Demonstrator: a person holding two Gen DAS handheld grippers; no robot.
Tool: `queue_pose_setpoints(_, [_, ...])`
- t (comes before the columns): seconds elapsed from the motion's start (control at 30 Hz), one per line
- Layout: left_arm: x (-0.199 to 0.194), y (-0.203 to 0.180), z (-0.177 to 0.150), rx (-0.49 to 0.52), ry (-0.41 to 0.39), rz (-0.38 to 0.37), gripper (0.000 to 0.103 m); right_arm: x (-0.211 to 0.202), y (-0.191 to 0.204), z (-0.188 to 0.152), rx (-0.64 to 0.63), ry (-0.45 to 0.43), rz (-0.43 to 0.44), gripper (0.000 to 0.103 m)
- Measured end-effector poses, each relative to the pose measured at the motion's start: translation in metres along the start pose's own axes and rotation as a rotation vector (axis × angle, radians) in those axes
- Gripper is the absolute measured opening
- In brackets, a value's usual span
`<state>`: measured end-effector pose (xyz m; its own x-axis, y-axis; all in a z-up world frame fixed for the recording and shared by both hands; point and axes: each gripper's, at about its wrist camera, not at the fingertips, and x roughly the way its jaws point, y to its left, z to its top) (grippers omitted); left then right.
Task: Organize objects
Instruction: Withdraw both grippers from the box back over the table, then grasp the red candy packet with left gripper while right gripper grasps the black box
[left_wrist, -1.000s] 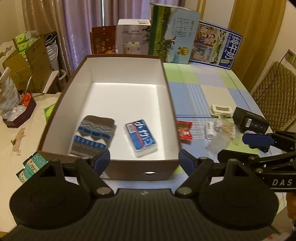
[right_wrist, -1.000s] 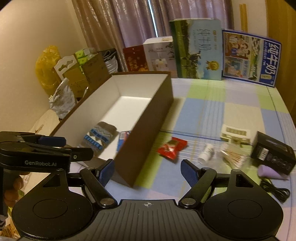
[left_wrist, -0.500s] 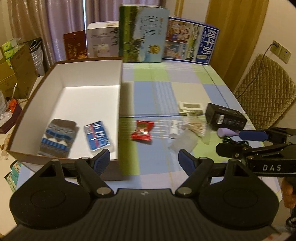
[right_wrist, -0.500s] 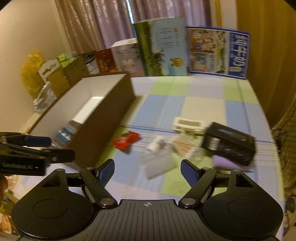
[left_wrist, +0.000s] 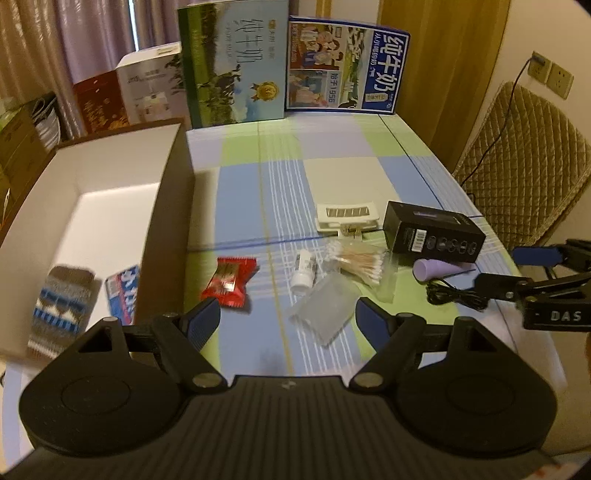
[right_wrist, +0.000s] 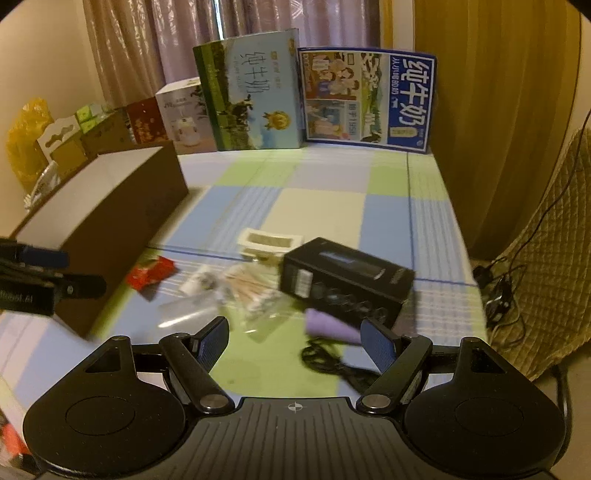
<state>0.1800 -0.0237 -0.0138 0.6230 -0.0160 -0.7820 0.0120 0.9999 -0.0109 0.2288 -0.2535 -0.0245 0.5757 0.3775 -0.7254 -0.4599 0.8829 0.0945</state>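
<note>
Nearest in the left wrist view, the left gripper (left_wrist: 288, 319) hangs above the table with its fingers spread wide and nothing between them. Just beyond its fingertips lie a clear plastic bag (left_wrist: 325, 308), hard to read against the checked tablecloth (left_wrist: 251, 184), and a red candy wrapper (left_wrist: 229, 281) to its left. In the right wrist view the right gripper (right_wrist: 294, 341) also stands wide and empty, over a coiled black cable (right_wrist: 332, 363) that its right finger partly covers, and a purple cylinder (right_wrist: 330, 326) just past the cable.

A little farther sit a small white bottle (left_wrist: 303, 271), a bundle of cotton swabs (left_wrist: 360, 260) and, to the right, a black box (left_wrist: 432, 234); the right wrist view blurs all of these. Behind the swabs is a white slotted holder (left_wrist: 347, 216).

On the left stands the brown cardboard box (left_wrist: 173, 206), its near end cut off by the frame. Inside, near the front, lie a patterned knit sock (left_wrist: 59, 306), smeared by motion, and a blue packet (left_wrist: 123, 293) half hidden behind the box wall.

At the far edge stand a green milk carton (left_wrist: 232, 62) and a blue milk carton (left_wrist: 347, 64), with a white box (left_wrist: 153, 90) and a dark red box (left_wrist: 99, 99) to their left.
</note>
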Motion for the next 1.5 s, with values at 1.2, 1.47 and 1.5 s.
queue_pose_setpoints(1.2, [0.179, 0.033, 0.046, 0.101, 0.384, 0.152, 0.026, 0.047, -0.063, 0.016, 0.029, 0.043, -0.039, 0.076])
queue_pose_setpoints(1.47, [0.138, 0.034, 0.048, -0.024, 0.266, 0.134, 0.020, 0.072, -0.045, 0.021, -0.162, 0.061, -0.022, 0.076])
queue_pose_setpoints(1.5, [0.131, 0.036, 0.049, -0.042, 0.250, 0.129, 0.020, 0.076, -0.040, 0.021, -0.203, 0.061, -0.024, 0.076])
